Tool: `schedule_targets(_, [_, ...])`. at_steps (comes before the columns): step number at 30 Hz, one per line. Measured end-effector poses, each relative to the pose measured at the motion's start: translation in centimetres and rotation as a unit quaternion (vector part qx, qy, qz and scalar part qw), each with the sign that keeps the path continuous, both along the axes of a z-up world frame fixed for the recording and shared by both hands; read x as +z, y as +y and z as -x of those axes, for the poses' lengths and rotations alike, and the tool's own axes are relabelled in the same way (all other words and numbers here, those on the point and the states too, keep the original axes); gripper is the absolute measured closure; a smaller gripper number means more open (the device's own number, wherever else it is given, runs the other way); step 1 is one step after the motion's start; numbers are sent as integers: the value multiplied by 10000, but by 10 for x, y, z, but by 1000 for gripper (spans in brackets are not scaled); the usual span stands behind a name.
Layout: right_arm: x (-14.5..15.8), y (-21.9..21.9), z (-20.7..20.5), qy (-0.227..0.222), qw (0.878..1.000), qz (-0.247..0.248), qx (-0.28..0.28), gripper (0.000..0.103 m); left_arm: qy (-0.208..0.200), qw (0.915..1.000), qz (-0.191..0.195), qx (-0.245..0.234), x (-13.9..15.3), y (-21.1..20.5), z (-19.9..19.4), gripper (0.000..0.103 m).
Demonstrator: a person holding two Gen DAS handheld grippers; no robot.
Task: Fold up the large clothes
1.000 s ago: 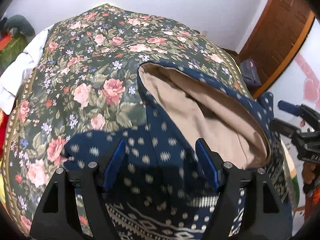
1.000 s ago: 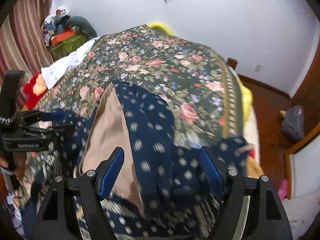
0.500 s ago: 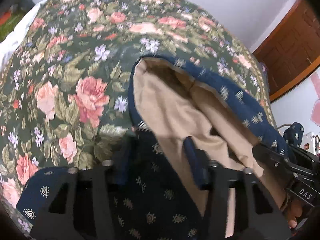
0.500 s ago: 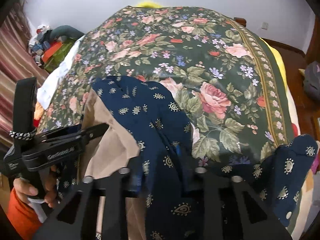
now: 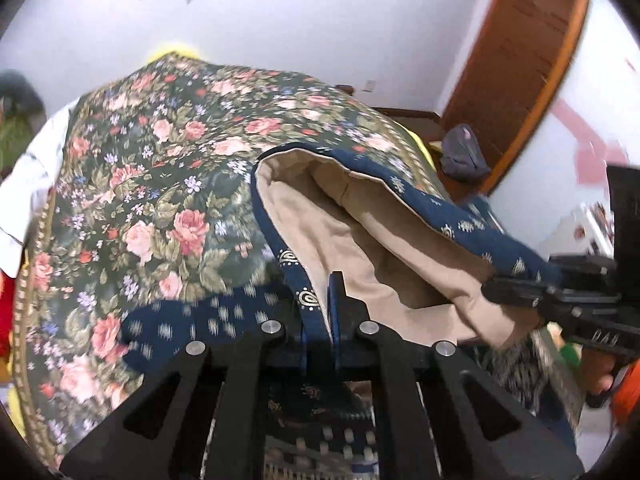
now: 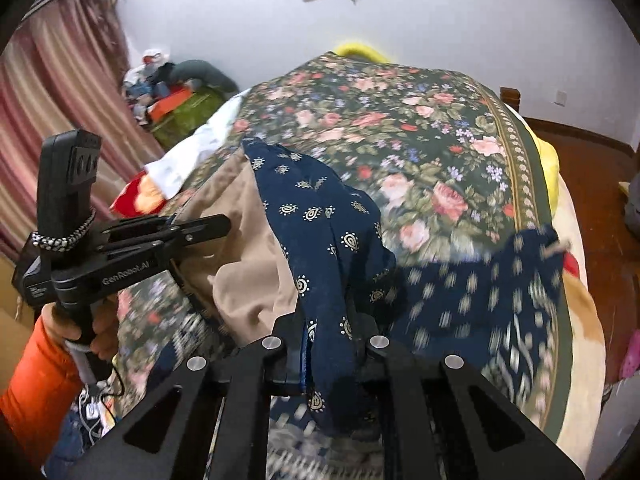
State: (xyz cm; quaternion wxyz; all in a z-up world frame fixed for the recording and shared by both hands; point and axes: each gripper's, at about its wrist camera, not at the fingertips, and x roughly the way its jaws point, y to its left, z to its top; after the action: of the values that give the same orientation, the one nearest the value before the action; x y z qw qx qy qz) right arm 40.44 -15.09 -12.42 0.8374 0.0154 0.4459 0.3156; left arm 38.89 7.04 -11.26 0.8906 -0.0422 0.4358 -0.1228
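A large navy patterned garment [image 5: 460,228] with a tan lining [image 5: 340,240] is held up over the floral bedspread [image 5: 160,184]. My left gripper [image 5: 320,320] is shut on its navy hem edge. My right gripper [image 6: 328,344] is shut on another bunched part of the navy garment [image 6: 320,220]. The right gripper also shows at the right of the left wrist view [image 5: 560,300], and the left gripper at the left of the right wrist view [image 6: 160,240]. Both hold the hem apart, so the tan lining [image 6: 240,240] gapes between them.
The bed [image 6: 440,140] fills the middle. A white cloth [image 6: 192,152] and a pile of clutter [image 6: 176,92] lie at its left side. A wooden door [image 5: 516,72] and a grey bag [image 5: 464,152] on the floor are to the right.
Both grippers have closed on the garment's hem and lifted it off the bed. The cameras now look higher, showing the wall and door.
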Motion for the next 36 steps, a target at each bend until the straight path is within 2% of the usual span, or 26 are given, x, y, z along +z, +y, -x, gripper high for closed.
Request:
schedule_targets(5, [-6, -4, 51, 142, 9998, 130, 83, 93, 14, 9999, -6, -121, 0, -7, 44, 95])
schedule_targets(10, [-36, -3, 88, 400, 9979, 513, -66, 93, 513, 9985, 77, -193, -33, -7, 77, 95])
schedule_targets(15, [-60, -9, 101, 678, 9945, 770, -215, 92, 964, 9951, -111, -185, -68, -6, 100, 93])
schedule_targets(17, [-63, -10, 106, 656, 9935, 901, -233, 91, 1082, 9938, -219, -144, -80, -5, 108, 85])
schedule_targets(19, [-66, -10, 114, 553, 9917, 1133, -240, 90, 1092, 9935, -321, -65, -89, -3, 117, 68])
schedule_targets(22, [-67, -10, 129, 264, 9889, 1453, -166, 90, 1018, 9938, -432, 59, -100, 4, 130, 58])
schedule_targets(25, [-67, -11, 141, 89, 9846, 1743, -62, 87, 1025, 9942, -278, 162, -100, 13, 140, 54])
schedule_targets(28, [-63, -20, 149, 47, 9837, 1795, -13, 87, 1057, 9942, -138, 154, -94, 22, 152, 52])
schedule_targets(31, [-55, -35, 152, 90, 9857, 1680, -39, 87, 921, 9955, -196, 137, -82, 32, 167, 46])
schedule_targets(36, [-38, -61, 150, 241, 9903, 1348, -212, 87, 692, 9967, -301, 306, -55, 54, 183, 46])
